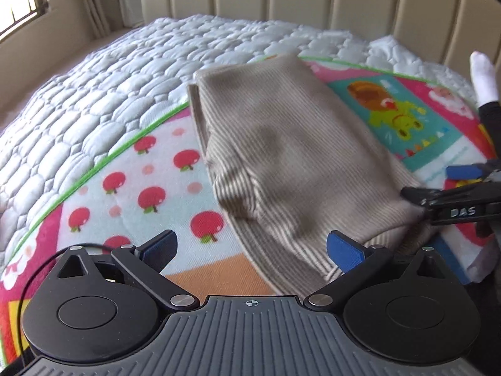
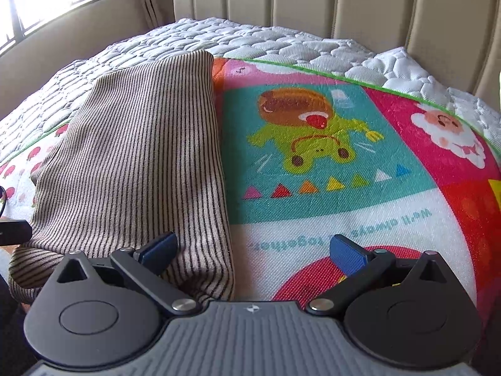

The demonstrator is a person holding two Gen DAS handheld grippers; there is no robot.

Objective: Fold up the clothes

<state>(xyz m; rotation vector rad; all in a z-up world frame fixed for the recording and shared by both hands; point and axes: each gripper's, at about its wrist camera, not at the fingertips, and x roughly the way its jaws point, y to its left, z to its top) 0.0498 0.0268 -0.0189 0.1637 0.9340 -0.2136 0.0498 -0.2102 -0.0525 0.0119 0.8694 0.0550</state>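
A folded striped garment [image 2: 134, 163] is lying on a cartoon blanket [image 2: 313, 144] on the bed; both grippers, left [image 1: 250, 249] and right [image 2: 253, 249], are hovering spread and empty at its near edge, probably readying another fold.

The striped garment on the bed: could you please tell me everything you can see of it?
The striped garment is a beige knit with fine dark ribbed stripes, soft and slightly rumpled. It is folded lengthwise into a long panel with one straight folded edge, lying flat on the colourful cartoon blanket. Neither open gripper holds it; the right gripper hovers over its near edge.
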